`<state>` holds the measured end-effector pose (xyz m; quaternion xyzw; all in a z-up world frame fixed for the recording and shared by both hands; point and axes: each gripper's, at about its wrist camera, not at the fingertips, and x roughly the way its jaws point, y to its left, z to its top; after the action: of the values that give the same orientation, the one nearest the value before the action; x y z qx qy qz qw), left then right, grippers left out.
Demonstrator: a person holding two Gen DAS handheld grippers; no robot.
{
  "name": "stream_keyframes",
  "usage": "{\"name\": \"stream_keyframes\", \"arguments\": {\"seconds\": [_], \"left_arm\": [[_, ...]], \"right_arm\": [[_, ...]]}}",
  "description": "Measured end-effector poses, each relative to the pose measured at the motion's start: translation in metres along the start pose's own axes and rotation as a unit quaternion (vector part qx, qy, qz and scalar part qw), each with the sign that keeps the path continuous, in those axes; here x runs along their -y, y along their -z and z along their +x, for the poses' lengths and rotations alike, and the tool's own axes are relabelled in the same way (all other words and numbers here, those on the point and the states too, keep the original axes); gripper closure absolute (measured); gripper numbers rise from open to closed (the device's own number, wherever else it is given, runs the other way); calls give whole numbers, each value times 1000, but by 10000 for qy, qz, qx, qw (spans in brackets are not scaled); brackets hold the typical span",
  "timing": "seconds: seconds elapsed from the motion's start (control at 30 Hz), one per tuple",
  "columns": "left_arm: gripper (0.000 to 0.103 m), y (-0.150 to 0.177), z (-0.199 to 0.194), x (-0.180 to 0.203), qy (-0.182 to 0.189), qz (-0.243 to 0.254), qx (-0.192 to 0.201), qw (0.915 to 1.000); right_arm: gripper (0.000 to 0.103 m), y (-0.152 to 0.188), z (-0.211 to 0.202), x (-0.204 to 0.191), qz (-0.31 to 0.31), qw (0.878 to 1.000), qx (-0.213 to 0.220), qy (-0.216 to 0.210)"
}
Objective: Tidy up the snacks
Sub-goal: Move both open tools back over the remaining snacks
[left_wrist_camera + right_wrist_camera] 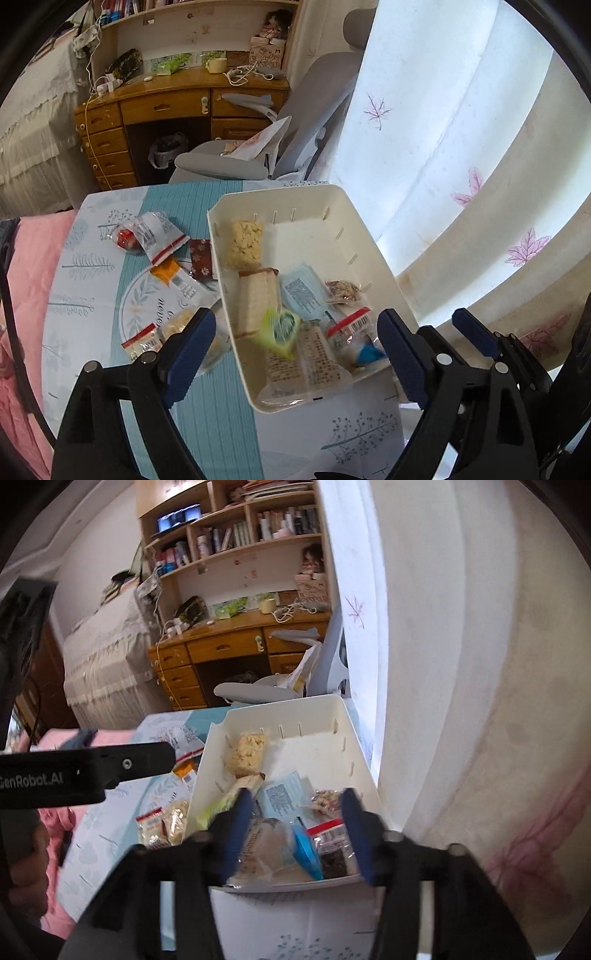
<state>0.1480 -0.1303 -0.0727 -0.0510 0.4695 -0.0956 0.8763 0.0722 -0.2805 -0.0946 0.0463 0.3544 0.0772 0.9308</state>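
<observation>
A white plastic basket (332, 195) sits on the blue patterned tablecloth and holds several wrapped snacks, among them a pale puffed bar (244, 243), a wafer pack (255, 301) and a light blue packet (301, 293). A green-wrapped snack (280, 328) is blurred above the basket's near end, between my left gripper's (295, 347) open fingers. Loose snacks lie left of the basket: a red-and-white pack (159, 236), an orange pack (166, 271), a dark red packet (201, 258). My right gripper (295, 830) is open over the basket (325, 705), empty. The left gripper's body (81, 771) shows in the right wrist view.
A white curtain with pink leaves (461, 155) hangs right of the table. A grey office chair (288, 140) and a wooden desk (177, 103) stand behind. Pink bedding (33, 266) lies at the left. More snack packs (144, 341) lie near the table's front.
</observation>
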Motion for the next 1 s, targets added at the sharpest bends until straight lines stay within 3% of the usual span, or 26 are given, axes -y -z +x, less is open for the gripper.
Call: {"name": "stream_keyframes", "arguments": {"seconds": [0.1,0.43,0.73,1.0], "left_arm": [[15,0,0,-10,-165,-3,-77,9998],[15,16,-23,-64,-229,98,-254,9994],[15,34,-47,-142,-393,331,-497,9974],[15,50,-49,-212,-470,506,-871,9938]], "right_arm": [[50,2,2,-1,198,9998,-42,1],[49,17,7,-22,1164,9923,-419,0],[49,50,16,-83,2114,9751,-669,-5],[49,82,28,-146,2478,9649,-873,58]]}}
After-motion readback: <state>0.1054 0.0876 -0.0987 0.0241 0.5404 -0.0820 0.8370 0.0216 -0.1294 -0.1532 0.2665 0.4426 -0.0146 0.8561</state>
